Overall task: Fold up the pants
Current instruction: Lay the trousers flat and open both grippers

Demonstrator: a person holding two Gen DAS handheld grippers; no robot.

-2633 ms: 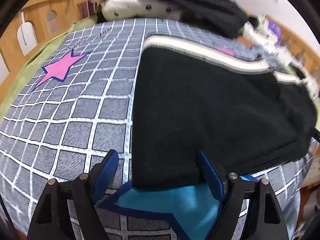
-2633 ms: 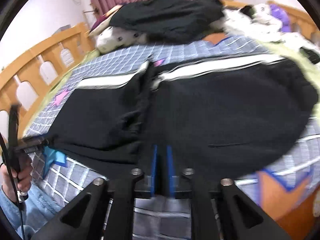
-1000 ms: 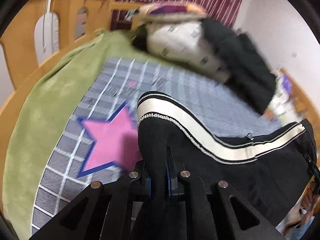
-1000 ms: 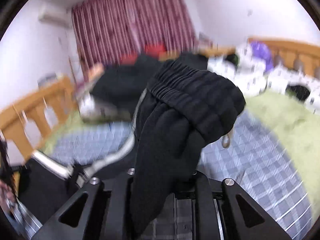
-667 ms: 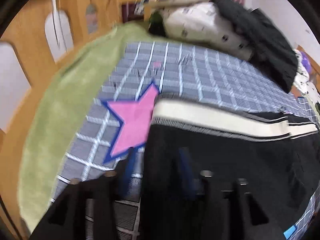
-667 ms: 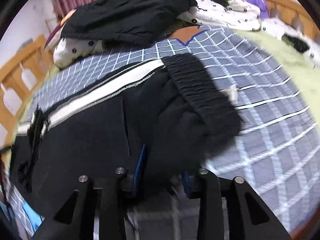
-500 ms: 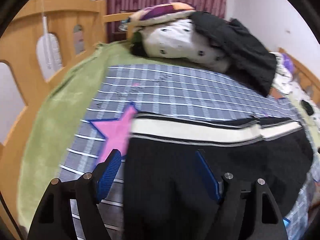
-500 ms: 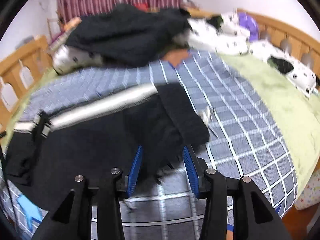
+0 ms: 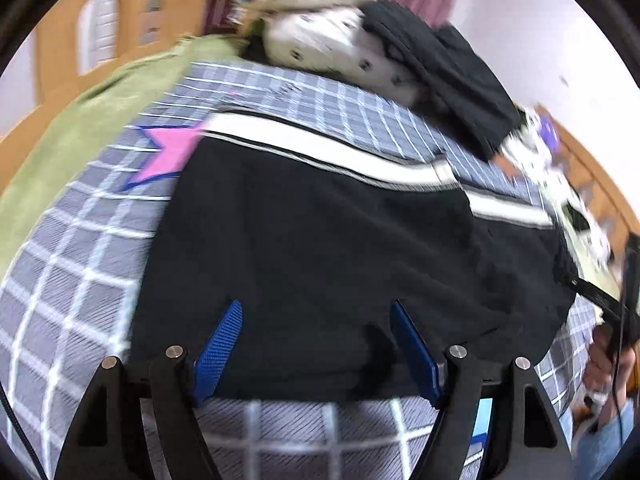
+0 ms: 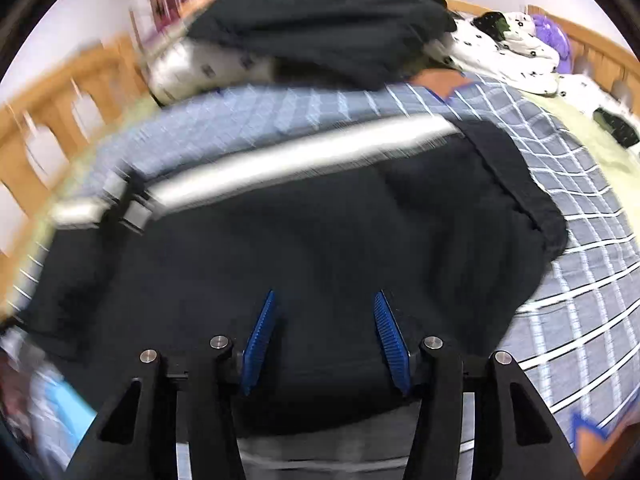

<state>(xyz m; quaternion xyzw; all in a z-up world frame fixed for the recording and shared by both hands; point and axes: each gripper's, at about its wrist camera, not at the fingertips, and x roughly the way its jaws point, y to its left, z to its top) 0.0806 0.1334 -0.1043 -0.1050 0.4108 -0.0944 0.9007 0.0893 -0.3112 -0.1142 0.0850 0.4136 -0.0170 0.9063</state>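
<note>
Wooden-railed bed (image 9: 52,60), grey checked cover (image 9: 60,280) (pink star), soft black pants (image 9: 320,240) white-striped, left gripper (image 9: 316,320) and right gripper (image 10: 326,308) both spread apart, empty.

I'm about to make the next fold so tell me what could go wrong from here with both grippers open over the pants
1. The black pants with the white side stripe lie doubled; a shallow pinch by the left gripper might lift only the top layer.
2. The waistband end looks bunched, so the right gripper could fold a crease in.
3. The near edge sits close to the edge of the grey checked bedspread and may slide off.
</note>
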